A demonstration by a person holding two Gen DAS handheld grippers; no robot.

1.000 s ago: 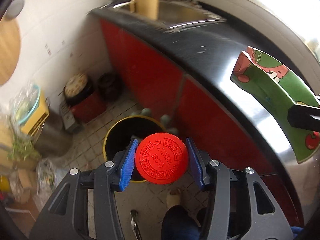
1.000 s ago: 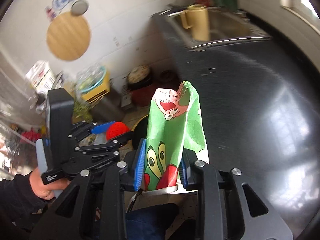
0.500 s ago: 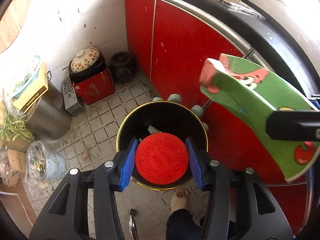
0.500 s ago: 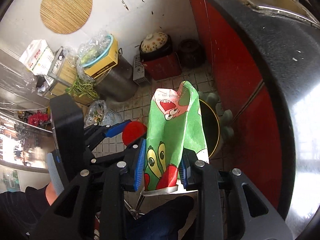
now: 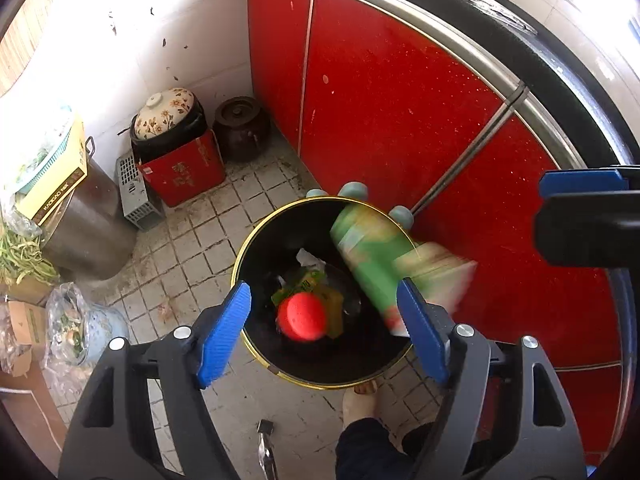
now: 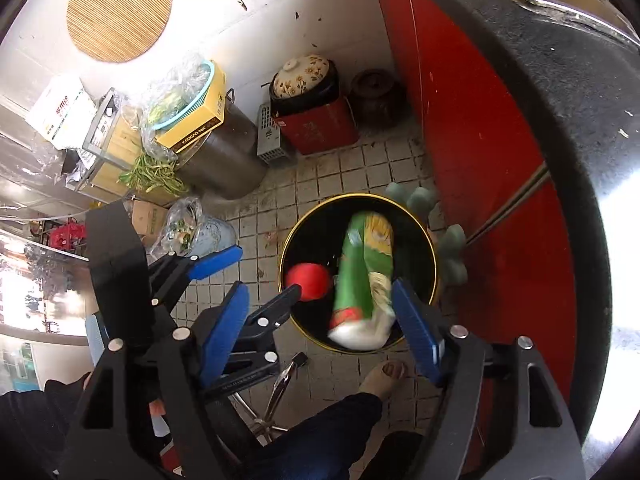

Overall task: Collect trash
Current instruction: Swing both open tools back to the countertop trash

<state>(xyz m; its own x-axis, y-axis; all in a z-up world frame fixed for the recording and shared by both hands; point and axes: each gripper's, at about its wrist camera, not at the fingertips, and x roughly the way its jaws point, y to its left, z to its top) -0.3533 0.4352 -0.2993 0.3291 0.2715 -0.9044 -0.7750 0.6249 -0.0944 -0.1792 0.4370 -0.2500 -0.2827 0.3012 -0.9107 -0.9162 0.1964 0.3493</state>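
Both jaws are opening w/ nothing held. Left gripper (image 5: pixel 324 332) lets the red lid (image 5: pixel 302 317) drop; right gripper (image 6: pixel 320 320) lets the green bag (image 6: pixel 364 276) fall. Both sit mid-frame over the black bin (image 5: pixel 256 354), so trash lands inside. Left view shows scraps at the bin's bottom; right view shows both grippers.

The green carton (image 5: pixel 376 264) between the fingers (image 5: pixel 224 332) is smeared by motion, its print unreadable, and the right finger covers its lower end. The red cap (image 5: pixel 301 317) below the fingers is soft-edged, its lettering lost. The bin (image 5: pixel 256 352) hides its near wall behind the fingers. The person's leg (image 6: pixel 320 432) is cut off by the bottom edge.
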